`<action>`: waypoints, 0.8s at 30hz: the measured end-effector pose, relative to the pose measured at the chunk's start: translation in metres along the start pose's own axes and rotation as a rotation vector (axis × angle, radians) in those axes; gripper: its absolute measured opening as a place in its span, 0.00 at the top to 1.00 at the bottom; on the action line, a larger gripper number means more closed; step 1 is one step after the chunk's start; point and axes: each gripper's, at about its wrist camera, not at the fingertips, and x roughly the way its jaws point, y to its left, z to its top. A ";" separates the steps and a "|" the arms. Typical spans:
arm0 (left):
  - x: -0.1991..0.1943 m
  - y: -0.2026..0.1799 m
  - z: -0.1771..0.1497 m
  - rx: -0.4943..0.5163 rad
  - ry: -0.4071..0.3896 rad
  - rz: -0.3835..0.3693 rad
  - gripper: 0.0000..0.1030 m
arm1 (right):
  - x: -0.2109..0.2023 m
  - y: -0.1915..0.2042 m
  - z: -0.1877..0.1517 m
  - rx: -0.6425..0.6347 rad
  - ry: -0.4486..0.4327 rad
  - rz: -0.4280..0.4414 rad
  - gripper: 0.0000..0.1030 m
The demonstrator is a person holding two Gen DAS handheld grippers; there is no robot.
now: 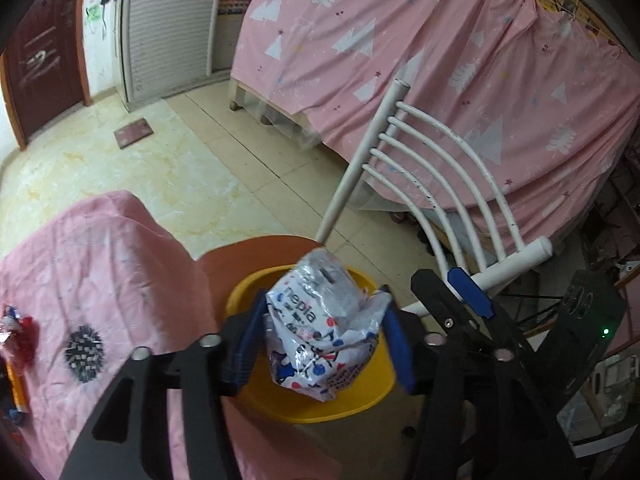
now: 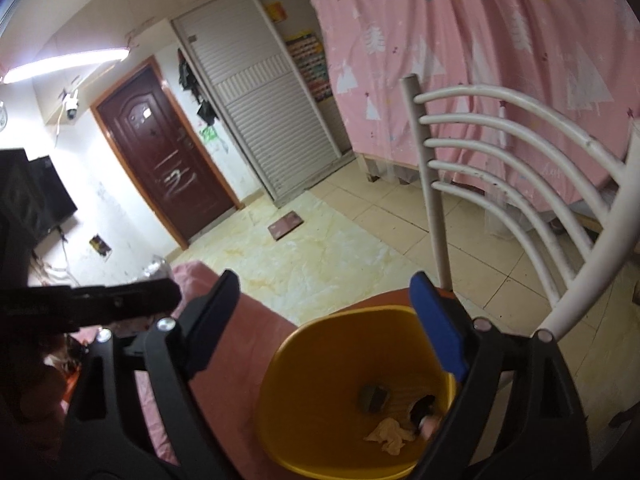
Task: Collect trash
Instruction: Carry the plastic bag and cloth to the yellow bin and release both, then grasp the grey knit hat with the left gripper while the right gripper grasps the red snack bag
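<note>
Wrapper (image 1: 320, 320): light, crinkly, slippery plastic | pinch bunched middle | left claw (image 1: 324, 344) loosely astride it over bin (image 1: 304, 408) | right claw (image 2: 328, 328) released

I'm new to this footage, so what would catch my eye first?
A crumpled white wrapper printed with red and blue dots sits between the left gripper's jaws, above a yellow bin on a chair seat. Behind stands the white chair back, then a pink tree-print curtain.

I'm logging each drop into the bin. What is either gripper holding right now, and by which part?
Left gripper: the wrapper sits between its pads by its sides; a firm grip cannot be told. Right gripper: nothing.
</note>
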 end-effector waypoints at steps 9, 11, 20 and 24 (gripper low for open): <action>-0.009 -0.005 0.000 0.017 -0.023 0.033 0.41 | 0.000 0.007 0.002 -0.005 0.001 0.020 0.15; -0.017 0.000 -0.002 0.019 -0.031 0.035 0.41 | 0.001 0.011 0.001 -0.010 0.002 0.024 0.15; -0.075 0.038 -0.017 -0.009 -0.108 0.039 0.38 | -0.001 0.045 -0.006 -0.094 0.010 0.041 0.15; -0.097 0.064 -0.032 -0.014 -0.136 0.073 0.36 | -0.005 0.067 -0.010 -0.154 0.009 0.061 0.15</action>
